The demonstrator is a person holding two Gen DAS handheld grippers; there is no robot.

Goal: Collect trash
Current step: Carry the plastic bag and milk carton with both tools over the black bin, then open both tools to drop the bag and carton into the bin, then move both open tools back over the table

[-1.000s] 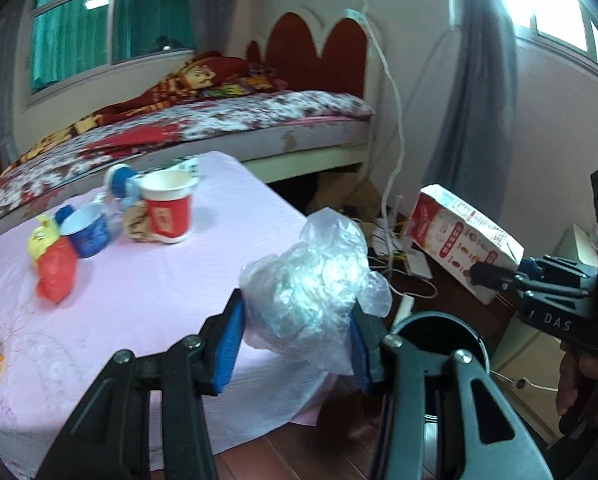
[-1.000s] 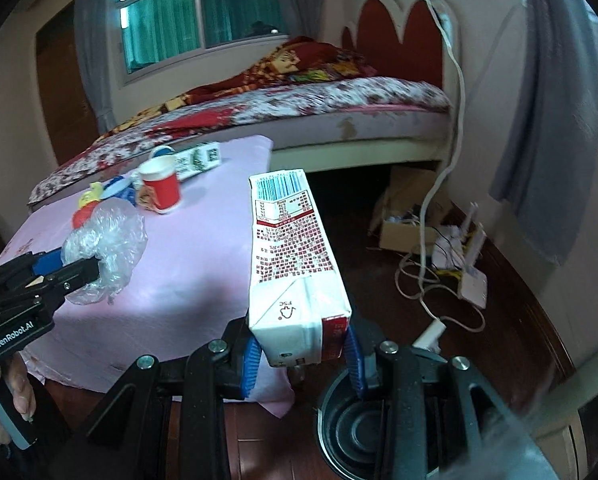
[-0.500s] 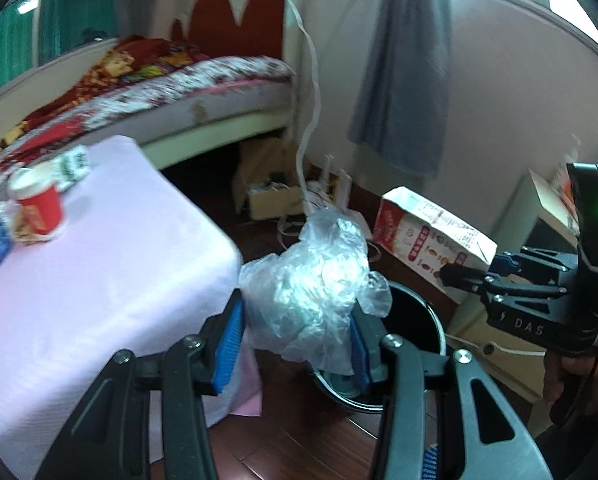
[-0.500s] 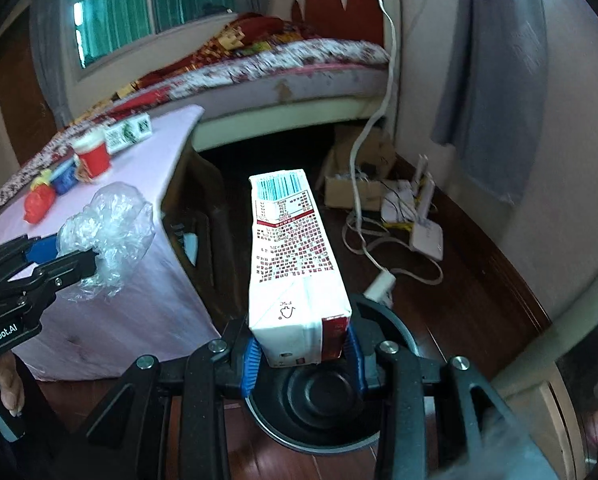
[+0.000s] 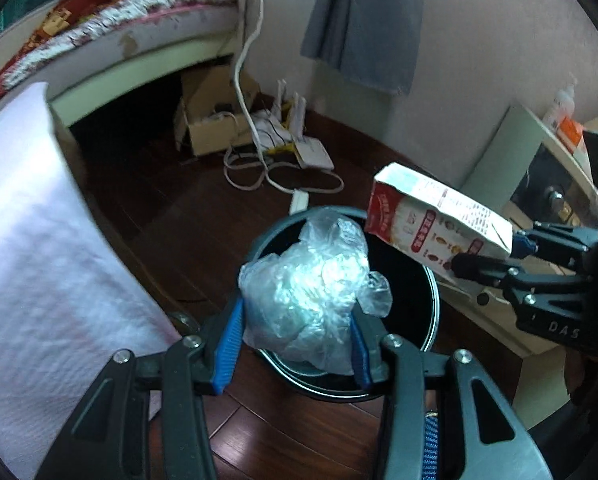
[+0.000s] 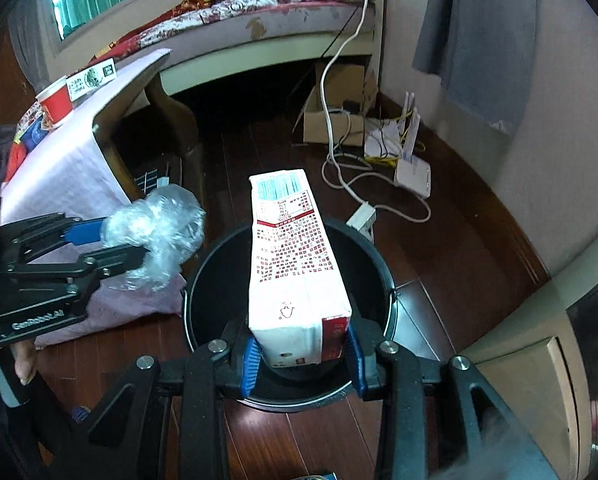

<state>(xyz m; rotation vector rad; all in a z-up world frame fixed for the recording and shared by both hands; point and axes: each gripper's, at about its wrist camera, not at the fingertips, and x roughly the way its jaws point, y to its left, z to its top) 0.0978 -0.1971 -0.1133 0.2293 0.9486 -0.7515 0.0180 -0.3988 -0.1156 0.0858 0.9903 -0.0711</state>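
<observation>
A bed (image 6: 267,12) with a flowered cover is lying across the far side of the room in both views; only the right wrist view is showing its window. Nearer, on the left, a worktop (image 5: 31,248) under a pale pink cloth is filling much of the left wrist view, while the right wrist view alone is showing what is sitting on its far end: a red cup (image 6: 57,104) and a small printed box (image 6: 93,76) just beside it. On the dark wood floor a round black bin (image 6: 379,276) is standing just right of the worktop's near corner, its mouth facing up. Beyond it a cardboard box (image 5: 211,128), a white router (image 6: 413,174) and loose white cables are lying near the wall.

The right tool (image 6: 303,360) is clamping the base of a red and white milk carton (image 6: 295,256), both blue pads pressing its sides, and is holding it over the bin's mouth. The left wrist view is showing the carton's other face, with its top tilting toward the left. The left tool (image 5: 295,344) is gripping a crumpled clear plastic bag (image 5: 311,284) between its pads, partly closed around it; from its own camera the bag is hanging over the bin, whereas the right wrist view is placing it above the bin's left rim, by the worktop's cloth. A hand (image 6: 23,364) is showing under the left tool only there.
</observation>
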